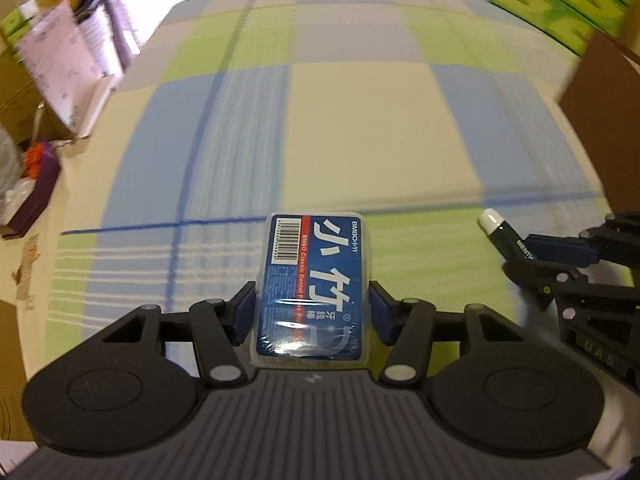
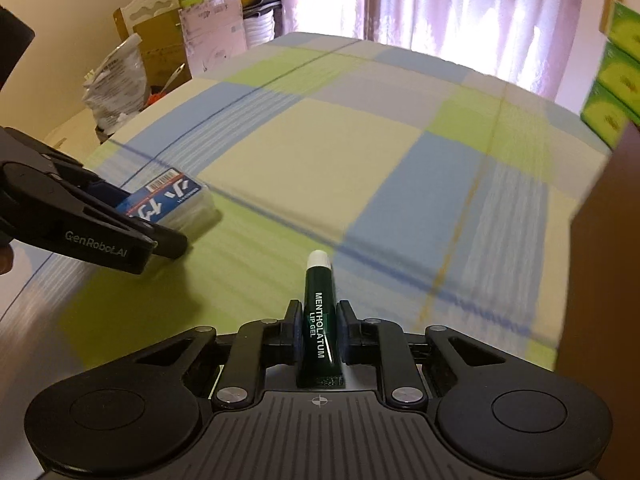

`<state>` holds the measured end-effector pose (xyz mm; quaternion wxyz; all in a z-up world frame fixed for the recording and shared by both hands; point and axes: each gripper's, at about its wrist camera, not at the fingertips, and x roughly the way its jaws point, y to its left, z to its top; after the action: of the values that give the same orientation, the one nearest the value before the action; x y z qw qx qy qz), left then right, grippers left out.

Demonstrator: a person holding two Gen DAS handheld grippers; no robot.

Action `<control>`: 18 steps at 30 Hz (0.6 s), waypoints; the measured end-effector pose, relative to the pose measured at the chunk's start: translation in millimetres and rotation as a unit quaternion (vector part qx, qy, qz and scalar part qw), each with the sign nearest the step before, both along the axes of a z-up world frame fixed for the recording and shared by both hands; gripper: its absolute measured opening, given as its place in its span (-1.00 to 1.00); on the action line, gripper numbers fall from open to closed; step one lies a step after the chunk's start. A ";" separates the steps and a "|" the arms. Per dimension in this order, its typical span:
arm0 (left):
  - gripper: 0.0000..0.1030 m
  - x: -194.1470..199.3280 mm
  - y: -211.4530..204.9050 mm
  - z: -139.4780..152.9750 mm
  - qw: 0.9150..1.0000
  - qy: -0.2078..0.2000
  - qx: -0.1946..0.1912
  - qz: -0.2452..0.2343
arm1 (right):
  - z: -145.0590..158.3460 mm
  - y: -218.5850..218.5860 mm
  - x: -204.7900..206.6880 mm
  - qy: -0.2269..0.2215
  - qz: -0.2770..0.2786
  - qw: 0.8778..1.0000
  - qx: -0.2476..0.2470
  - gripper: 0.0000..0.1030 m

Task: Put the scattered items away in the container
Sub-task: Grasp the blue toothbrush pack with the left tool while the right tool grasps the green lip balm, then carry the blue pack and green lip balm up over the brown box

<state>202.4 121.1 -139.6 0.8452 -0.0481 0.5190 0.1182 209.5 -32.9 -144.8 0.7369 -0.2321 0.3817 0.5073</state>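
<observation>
Floss box: being clamped betw. left gripper fingers, above the checked bedsheet.
Lip gel tube: being pinched by right gripper, also off the sheet.
Container: prob. the brown box at far right; only its wall is showing.
Doing it well: keep both grips firm, carry over the rim w/o the grippers bumping, let go low.
Pointing: box long axis is running along the fingers, barcode end fwd; tube likewise, white cap fwd.

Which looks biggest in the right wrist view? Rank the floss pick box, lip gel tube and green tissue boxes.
1. green tissue boxes, as a stack
2. lip gel tube, enlarged by nearness
3. floss pick box, partly hidden, so unsure
</observation>
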 end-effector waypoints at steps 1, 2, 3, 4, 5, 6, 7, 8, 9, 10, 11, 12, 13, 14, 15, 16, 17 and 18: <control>0.03 -3.5 -6.7 0.8 1.000 0.002 -0.002 -0.010 | 1.1 -8.4 -0.9 0.004 -0.003 1.000 -0.002 -0.61; 0.03 -7.2 -14.3 1.2 1.000 0.004 -0.005 -0.022 | 2.7 -17.4 -2.4 0.009 -0.007 1.000 -0.004 -0.61; 0.03 -11.4 -21.5 1.6 0.999 0.006 -0.010 -0.033 | 4.3 -27.9 -4.1 0.015 -0.013 1.000 -0.007 -0.61; 0.03 -16.1 -30.2 2.0 0.999 0.008 -0.014 -0.045 | 6.2 -40.4 -5.3 0.022 -0.021 0.999 -0.010 -0.61; 0.03 -20.4 -38.1 2.4 0.998 0.011 -0.017 -0.056 | 8.3 -51.8 -6.8 0.027 -0.030 0.999 -0.011 -0.61; 0.03 -24.8 -46.2 3.0 0.997 0.012 -0.021 -0.067 | 10.3 -67.0 -8.4 0.032 -0.041 0.999 -0.010 -0.61; 0.03 -28.9 -53.5 3.8 0.997 0.013 -0.025 -0.075 | 12.5 -79.3 -9.5 0.035 -0.051 0.998 -0.011 -0.61; 0.02 -33.1 -61.8 5.3 0.996 0.013 -0.032 -0.085 | 14.7 -91.3 -10.1 0.038 -0.063 0.997 -0.013 -0.61; 0.02 -36.6 -70.2 6.9 0.994 0.013 -0.040 -0.097 | 16.4 -106.1 -10.6 0.041 -0.080 0.996 -0.017 -0.61; 0.02 -39.2 -78.3 8.3 0.993 0.013 -0.045 -0.109 | 18.0 -119.8 -11.9 0.045 -0.098 0.994 -0.019 -0.61; 0.02 -41.9 -88.5 10.3 0.991 0.013 -0.049 -0.124 | 19.1 -130.3 -11.8 0.049 -0.113 0.992 -0.022 -0.61; 0.02 -43.8 -98.8 12.2 0.989 0.014 -0.053 -0.139 | 20.2 -141.7 -11.9 0.052 -0.131 0.990 -0.024 -0.61; 0.02 -45.1 -109.7 13.2 0.986 0.014 -0.058 -0.156 | 21.7 -154.2 -12.2 0.054 -0.149 0.987 -0.025 -0.61; 0.02 -46.2 -119.5 13.7 0.983 0.014 -0.062 -0.170 | 23.0 -161.7 -12.5 0.055 -0.160 0.985 -0.025 -0.61; 0.02 -47.1 -130.5 13.5 0.980 0.015 -0.067 -0.185 | 24.0 -171.3 -12.9 0.056 -0.174 0.983 -0.024 -0.61; 0.03 -47.6 -141.3 12.7 0.977 0.016 -0.068 -0.200 | 24.8 -178.8 -13.1 0.056 -0.186 0.981 -0.022 -0.61; 0.03 -48.4 -151.3 11.4 0.975 0.017 -0.067 -0.212 | 25.7 -185.1 -13.0 0.057 -0.196 0.979 -0.020 -0.61; 0.03 -48.3 -161.1 10.0 0.972 0.019 -0.065 -0.224 | 26.5 -190.2 -13.0 0.061 -0.201 0.977 -0.016 -0.60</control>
<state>154.1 -39.9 -129.7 0.8353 0.0166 0.5391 -0.1069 196.4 -223.2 -118.3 0.7955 -0.1307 0.4730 0.3554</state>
